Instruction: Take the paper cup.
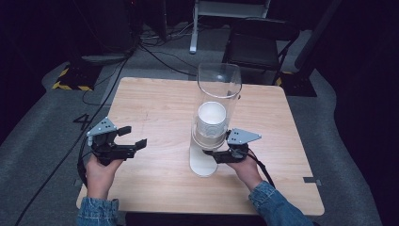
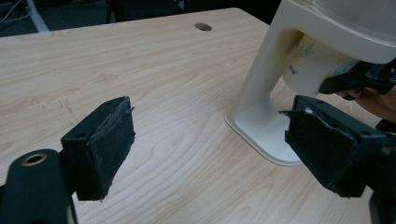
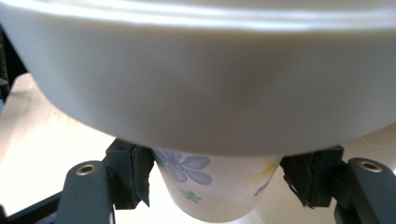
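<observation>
Right gripper view: the right gripper point(image 3: 217, 179) pinches the flowered paper cup point(image 3: 215, 186) poking out beneath the cup dispenser point(image 3: 196, 93), probably to draw it downward. Beside the dispenser on the surface point(image 1: 155, 108), the left gripper point(image 1: 131, 137) waits, spread and empty.

Paper cup point(image 3: 217, 186) top hidden inside dispenser point(image 3: 201, 79); cup bottom cut off by lower edge

Light wooden table point(image 1: 155, 108) with rounded corners, pale grain running across the top, small round cable hole point(image 2: 202, 26) near the far edge, cream cup dispenser point(image 1: 203, 162) standing with its flat foot directly on the wood, right of the middle
</observation>
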A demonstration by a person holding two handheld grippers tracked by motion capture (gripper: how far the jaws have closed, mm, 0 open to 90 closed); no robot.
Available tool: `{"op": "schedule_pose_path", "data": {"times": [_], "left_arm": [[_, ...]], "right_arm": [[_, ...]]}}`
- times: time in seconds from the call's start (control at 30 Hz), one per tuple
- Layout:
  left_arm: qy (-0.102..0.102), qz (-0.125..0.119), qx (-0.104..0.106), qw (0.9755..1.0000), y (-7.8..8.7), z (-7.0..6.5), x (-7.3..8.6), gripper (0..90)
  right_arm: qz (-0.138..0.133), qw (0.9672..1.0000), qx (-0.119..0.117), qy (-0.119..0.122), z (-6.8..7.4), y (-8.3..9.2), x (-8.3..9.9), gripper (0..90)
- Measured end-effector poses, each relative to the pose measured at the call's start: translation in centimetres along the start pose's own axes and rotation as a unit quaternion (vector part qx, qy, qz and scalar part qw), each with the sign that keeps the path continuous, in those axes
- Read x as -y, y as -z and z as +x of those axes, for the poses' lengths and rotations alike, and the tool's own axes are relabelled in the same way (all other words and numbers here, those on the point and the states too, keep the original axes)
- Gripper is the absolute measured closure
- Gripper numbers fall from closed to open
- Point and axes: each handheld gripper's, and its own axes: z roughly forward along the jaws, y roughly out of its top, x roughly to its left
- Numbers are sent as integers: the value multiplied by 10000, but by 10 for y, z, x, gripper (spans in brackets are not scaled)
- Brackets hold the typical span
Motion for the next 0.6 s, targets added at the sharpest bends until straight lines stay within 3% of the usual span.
{"op": "schedule_pose_path", "data": {"times": [0.23, 0.57, 0.6], "left_arm": [[11, -7, 28, 10000, 1, 1, 1, 154], [52, 7, 52, 10000, -1, 2, 1, 154], [78, 5, 51, 10000, -1, 2, 1, 154]], "right_arm": [[-33, 10000, 42, 70, 0, 0, 2, 326], [-85, 9998, -65, -154, 2, 0, 4, 325], [-81, 9993, -203, -315, 1, -1, 6, 326]]}}
